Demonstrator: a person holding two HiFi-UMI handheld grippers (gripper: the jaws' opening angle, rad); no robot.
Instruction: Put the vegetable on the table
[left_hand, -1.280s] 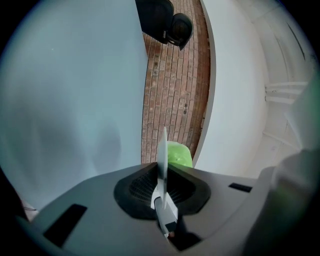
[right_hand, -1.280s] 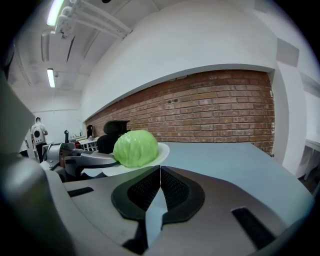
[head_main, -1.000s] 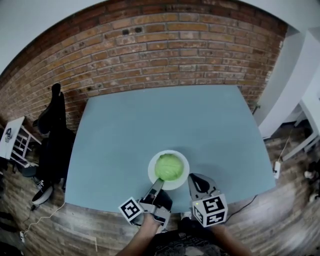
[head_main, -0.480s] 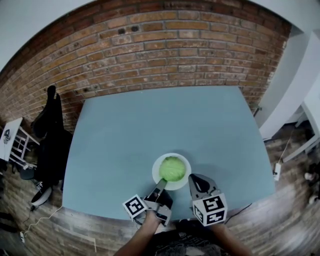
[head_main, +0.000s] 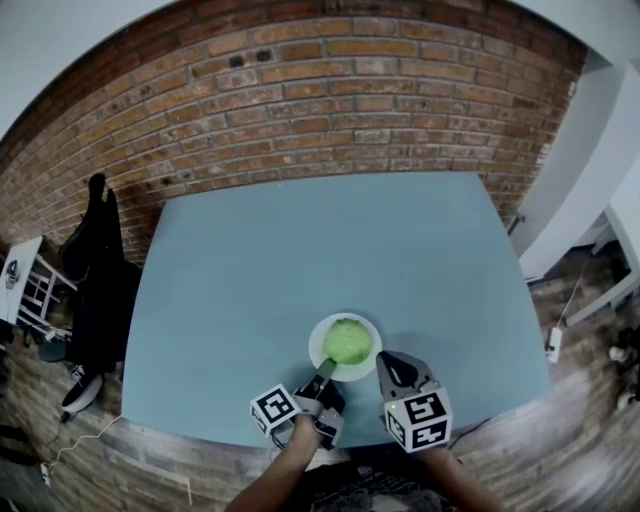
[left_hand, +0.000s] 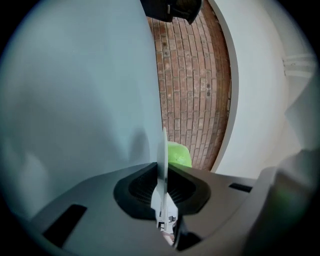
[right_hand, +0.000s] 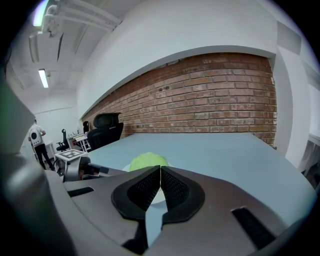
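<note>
Where the left gripper (head_main: 325, 374) meets the round white plate (head_main: 371, 333), its jaws are clamped on the plate's near rim. The left gripper view shows the thin white edge standing between the two ribbed black pads with no gap on either side. The round, pale green leafy vegetable (head_main: 348, 341) sits on the plate just beyond those jaw tips and is not touched by them. In that same view the vegetable shows to the right of the gripped rim, and the flat blue-grey table top (head_main: 300, 240) fills the frame to the left of it, so this gripper is rolled onto its side. Whether the plate lies flat on the table or is tipped cannot be settled from these views.

The right gripper (head_main: 387, 360) has its jaws pressed together, pad against pad, with nothing between them. Its tips stand just beside the plate's near right edge, and contact cannot be confirmed. From the right gripper view, the vegetable lies ahead of the closed jaws and slightly to their left.

Beyond both sets of jaws the table runs to a red brick wall (head_main: 330, 100). A black high-backed office chair (right_hand: 106, 125) stands far off to the left of the right gripper's jaws, past the table's edge.
</note>
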